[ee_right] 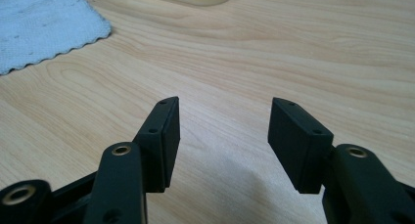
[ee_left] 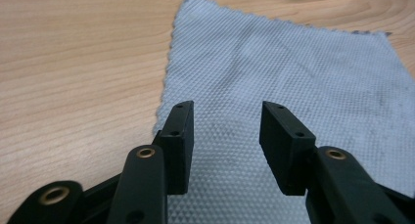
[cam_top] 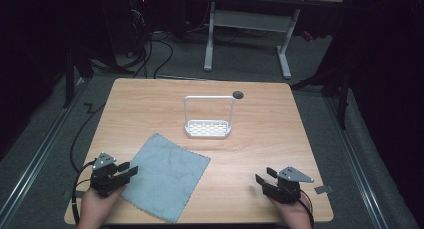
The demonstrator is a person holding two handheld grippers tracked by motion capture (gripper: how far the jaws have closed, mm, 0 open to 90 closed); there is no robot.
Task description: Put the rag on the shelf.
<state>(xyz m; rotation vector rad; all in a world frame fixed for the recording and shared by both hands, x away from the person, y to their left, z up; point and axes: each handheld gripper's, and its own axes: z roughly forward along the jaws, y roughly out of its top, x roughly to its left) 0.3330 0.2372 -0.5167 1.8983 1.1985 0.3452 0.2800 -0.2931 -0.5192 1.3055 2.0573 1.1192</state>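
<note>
We see a grey-blue cloth (cam_top: 165, 176) lying flat on the wooden counter (cam_top: 280, 134), turned cornerwise at the near left, with a fine dimpled weave, faint dark smudges and scalloped edges. Behind it, near the counter's middle, stands a white rack (cam_top: 209, 118).

Our left gripper (cam_top: 131, 170) sits low at the cloth's left corner, its jaws standing apart over the fabric with nothing pinched between them. Our right gripper (cam_top: 266, 176) rests well apart from the cloth at the near right, jaws spread over bare wood.

Both hands are cut off by the bottom edge of the high view. The cloth's near corner hangs past the counter edge, hard to follow.
</note>
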